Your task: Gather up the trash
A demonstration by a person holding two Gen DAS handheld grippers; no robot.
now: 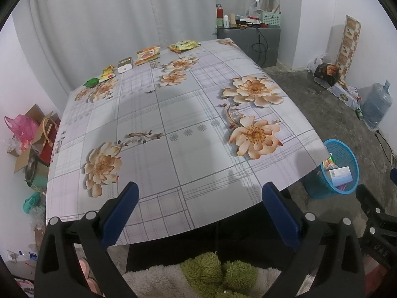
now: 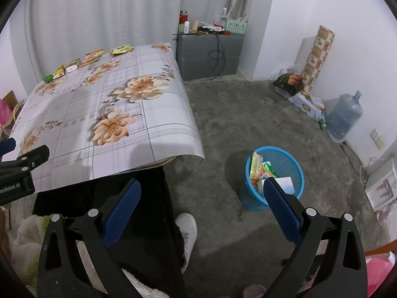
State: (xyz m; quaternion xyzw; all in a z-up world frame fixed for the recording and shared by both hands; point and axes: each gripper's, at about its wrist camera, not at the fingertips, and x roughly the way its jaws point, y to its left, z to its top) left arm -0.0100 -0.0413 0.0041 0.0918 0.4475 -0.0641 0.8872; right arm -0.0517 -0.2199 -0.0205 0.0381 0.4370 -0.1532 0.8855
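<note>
1. The left claw [image 1: 198,206] hangs spread wide and empty over the near edge of the desk [image 1: 173,124] with the flowered, grey-checked cloth; the right claw [image 2: 202,204] is likewise spread and empty, off the desk's right side above the concrete floor, near the blue mesh plastic bin [image 2: 274,176].
2. The trash lies in a row along the desk's far edge, well apart from both claws: a small green packet [image 1: 90,82], a yellow crumpled wrapper [image 1: 108,73], a small white carton [image 1: 125,65], an orange flat snack pouch [image 1: 147,54] and a yellow-green foil bag [image 1: 184,45].
3. The wrappers and pouches look light, thin and slick; they would likely crumple, so pinching a raised edge or corner suits them.
4. The carton looks stiffer and should take a grip across its narrow sides.
5. The bin already holds several packets and a box.
</note>
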